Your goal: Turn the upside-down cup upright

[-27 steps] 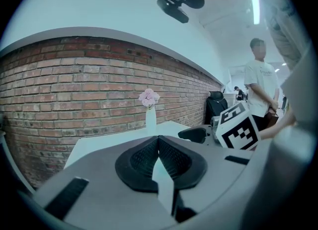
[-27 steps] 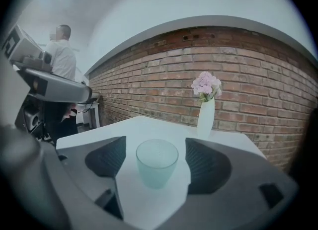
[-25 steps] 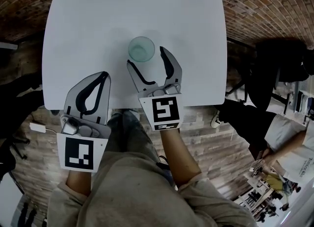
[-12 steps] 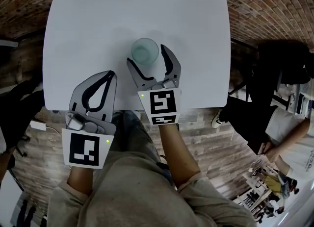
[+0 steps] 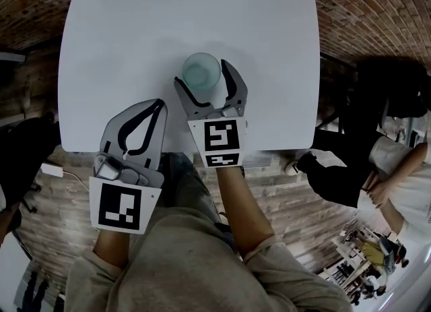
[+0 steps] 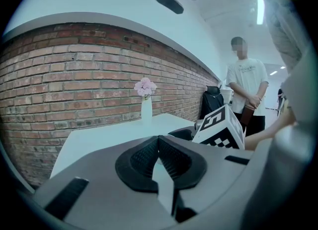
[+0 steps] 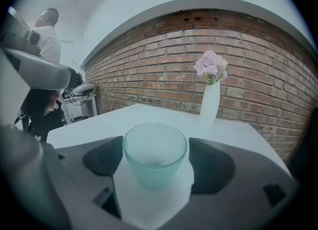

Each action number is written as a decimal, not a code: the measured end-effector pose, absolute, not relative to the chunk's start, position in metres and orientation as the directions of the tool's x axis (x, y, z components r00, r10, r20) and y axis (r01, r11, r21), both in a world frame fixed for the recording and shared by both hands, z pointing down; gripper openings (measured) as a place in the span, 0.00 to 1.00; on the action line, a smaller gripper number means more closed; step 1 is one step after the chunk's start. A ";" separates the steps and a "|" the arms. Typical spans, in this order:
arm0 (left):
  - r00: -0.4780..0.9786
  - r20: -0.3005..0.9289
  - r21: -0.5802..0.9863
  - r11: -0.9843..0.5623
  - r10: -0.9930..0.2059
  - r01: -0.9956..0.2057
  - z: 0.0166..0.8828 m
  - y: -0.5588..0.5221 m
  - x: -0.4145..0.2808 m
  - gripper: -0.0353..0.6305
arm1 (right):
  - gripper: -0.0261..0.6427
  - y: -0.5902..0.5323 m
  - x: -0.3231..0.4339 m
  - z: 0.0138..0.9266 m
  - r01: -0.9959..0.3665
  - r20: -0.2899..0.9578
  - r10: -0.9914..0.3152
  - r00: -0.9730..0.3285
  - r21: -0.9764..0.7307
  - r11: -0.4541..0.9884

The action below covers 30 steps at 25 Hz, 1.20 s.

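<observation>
A pale green glass cup (image 5: 201, 71) stands upright on the white table (image 5: 121, 34), mouth up and narrowing toward its base. My right gripper (image 5: 202, 77) is open around it, one jaw on each side. In the right gripper view the cup (image 7: 154, 149) sits midway between the dark pads (image 7: 102, 157), with a gap on both sides. Those jaws have just been opening, with the cup between them and not gripped. My left gripper (image 5: 158, 105) is shut and empty over the table's near edge, to the left of the cup; in its own view the pads (image 6: 171, 162) meet.
A white vase with pink flowers (image 7: 209, 102) stands at the table's far edge, before a brick wall. The table's front edge (image 5: 175, 149) lies just under both grippers. A person (image 6: 243, 85) stands off to the right, near a black chair (image 5: 387, 88).
The right gripper has slid slightly forward and down, so the cup sits deeper between its jaws, which stand a little wider. The left gripper has barely moved.
</observation>
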<state>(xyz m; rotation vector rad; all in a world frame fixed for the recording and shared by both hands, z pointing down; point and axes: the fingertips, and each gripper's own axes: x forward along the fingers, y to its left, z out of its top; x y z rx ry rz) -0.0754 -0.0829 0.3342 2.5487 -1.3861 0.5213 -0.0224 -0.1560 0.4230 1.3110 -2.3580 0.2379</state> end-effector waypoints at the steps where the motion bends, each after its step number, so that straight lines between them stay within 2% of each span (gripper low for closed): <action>1: 0.502 0.395 0.002 -0.546 -0.769 -0.838 0.335 -0.082 -0.074 0.06 | 0.63 -0.156 -0.023 0.424 -0.841 0.447 -0.767 -0.461 0.057 0.538; 21: 0.486 0.393 0.020 -0.521 -0.780 -0.853 0.338 -0.083 -0.081 0.06 | 0.61 -0.159 -0.021 0.424 -0.847 0.390 -0.794 -0.467 0.063 0.529; 24: 0.485 0.390 0.021 -0.519 -0.783 -0.854 0.336 -0.084 -0.083 0.06 | 0.61 -0.159 -0.019 0.419 -0.856 0.350 -0.801 -0.485 -0.004 0.516; 30: 0.488 0.386 0.021 -0.522 -0.783 -0.853 0.335 -0.081 -0.080 0.06 | 0.61 -0.160 -0.012 0.409 -0.848 0.251 -0.815 -0.523 -0.249 0.467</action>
